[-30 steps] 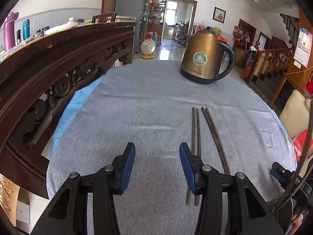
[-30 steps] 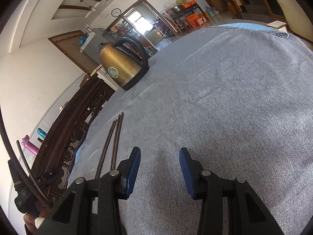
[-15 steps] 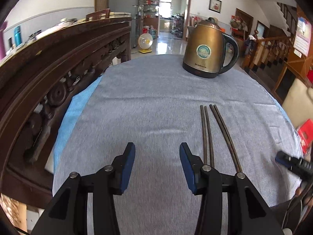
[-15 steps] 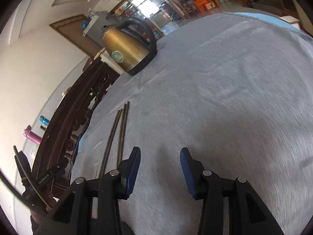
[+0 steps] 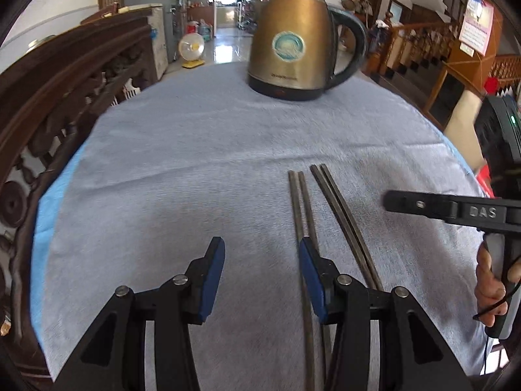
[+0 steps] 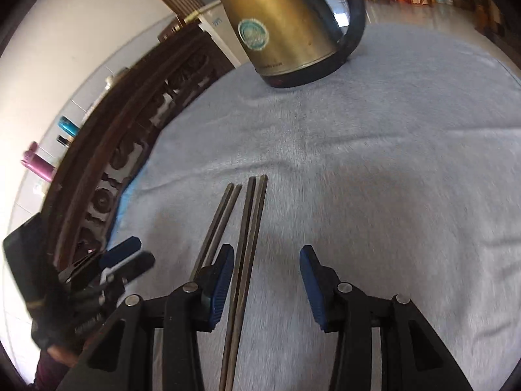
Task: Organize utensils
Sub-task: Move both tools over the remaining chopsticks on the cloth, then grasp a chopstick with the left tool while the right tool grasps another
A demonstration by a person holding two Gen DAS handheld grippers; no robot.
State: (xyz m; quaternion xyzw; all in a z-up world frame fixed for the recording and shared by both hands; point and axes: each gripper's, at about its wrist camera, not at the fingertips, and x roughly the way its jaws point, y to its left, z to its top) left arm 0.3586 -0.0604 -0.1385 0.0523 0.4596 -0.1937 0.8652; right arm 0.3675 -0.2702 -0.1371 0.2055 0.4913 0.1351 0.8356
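Observation:
Two pairs of dark chopsticks lie side by side on the grey cloth: a left pair (image 5: 301,208) and a right pair (image 5: 338,208). In the right wrist view the left pair (image 6: 219,218) and the right pair (image 6: 249,228) also show. My left gripper (image 5: 262,275) is open and empty, its right finger over the left pair. My right gripper (image 6: 267,280) is open and empty, with the right pair running between its fingers close to the left one. The right gripper shows in the left wrist view (image 5: 423,205); the left gripper shows in the right wrist view (image 6: 127,257).
A gold electric kettle (image 5: 302,39) stands at the far side of the round table (image 5: 162,150); it also shows in the right wrist view (image 6: 286,22). A carved dark wooden chair back (image 5: 58,97) rises along the left edge. A stair rail (image 5: 416,42) lies beyond.
Both grippers have moved forward toward the chopsticks and the kettle. The right gripper has swung left so the right pair now lies between its fingers. Both stay open.

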